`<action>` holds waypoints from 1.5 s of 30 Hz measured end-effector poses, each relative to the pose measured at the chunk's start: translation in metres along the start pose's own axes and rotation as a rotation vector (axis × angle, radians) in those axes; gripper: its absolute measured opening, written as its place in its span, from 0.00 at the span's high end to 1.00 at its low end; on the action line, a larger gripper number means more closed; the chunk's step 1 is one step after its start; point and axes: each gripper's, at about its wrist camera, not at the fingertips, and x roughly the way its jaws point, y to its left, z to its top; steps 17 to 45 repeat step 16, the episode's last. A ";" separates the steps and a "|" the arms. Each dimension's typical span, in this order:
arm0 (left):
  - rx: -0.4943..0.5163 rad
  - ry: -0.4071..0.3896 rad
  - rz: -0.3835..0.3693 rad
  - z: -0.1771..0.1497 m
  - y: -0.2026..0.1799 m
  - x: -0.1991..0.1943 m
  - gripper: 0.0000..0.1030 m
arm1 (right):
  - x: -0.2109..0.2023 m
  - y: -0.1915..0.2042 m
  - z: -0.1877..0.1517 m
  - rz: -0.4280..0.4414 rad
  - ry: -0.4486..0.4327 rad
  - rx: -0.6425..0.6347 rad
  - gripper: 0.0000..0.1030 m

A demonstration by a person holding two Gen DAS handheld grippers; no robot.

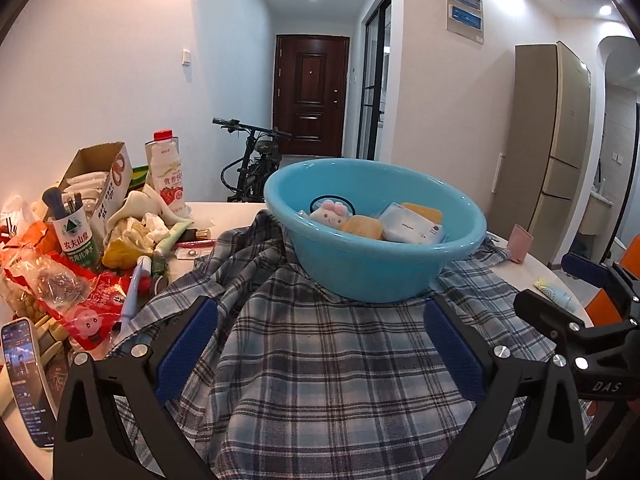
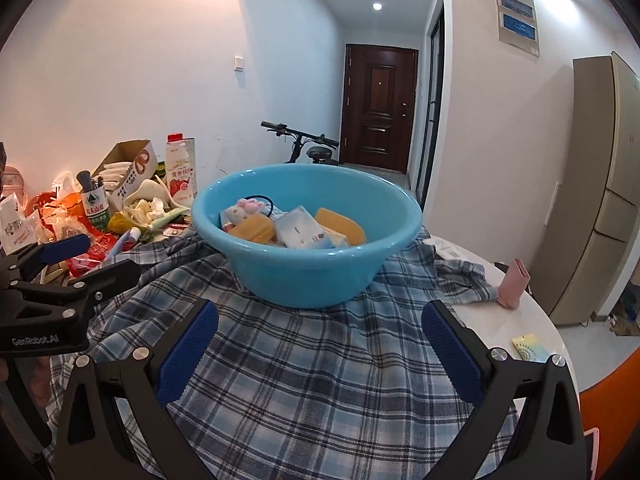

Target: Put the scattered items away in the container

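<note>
Both claws, left point(image 1: 320, 344) and right point(image 2: 320, 344), gape empty over the plaid shirt point(image 2: 320, 380); snagging it could tip the blue basin point(image 2: 308, 256).

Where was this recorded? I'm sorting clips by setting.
Probably a lived-in apartment: a wooden entrance door down the hallway, a fridge, a parked bicycle.

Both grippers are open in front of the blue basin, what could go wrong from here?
1. The blue basin sits on a rumpled plaid shirt; snagging or tugging the cloth might shift or tip it.
2. The pink pouch and small tube lie near the table's right edge, so a clumsy nudge by the right hand-held gripper may push them off.
3. Reaching into the clutter, the left hand-held gripper might topple the upright milk bottle.
</note>
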 end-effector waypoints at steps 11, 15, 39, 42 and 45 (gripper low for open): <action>0.041 -0.012 -0.001 -0.002 -0.014 -0.005 0.01 | -0.003 -0.010 -0.006 0.000 0.005 0.040 0.00; 0.029 -0.015 0.005 -0.001 -0.013 -0.006 0.01 | -0.007 -0.009 -0.004 -0.002 -0.007 0.038 0.00; 0.025 -0.014 0.004 -0.001 -0.012 -0.006 0.01 | -0.008 -0.009 -0.003 -0.001 -0.009 0.037 0.00; 0.025 -0.014 0.004 -0.001 -0.012 -0.006 0.01 | -0.008 -0.009 -0.003 -0.001 -0.009 0.037 0.00; 0.025 -0.014 0.004 -0.001 -0.012 -0.006 0.01 | -0.008 -0.009 -0.003 -0.001 -0.009 0.037 0.00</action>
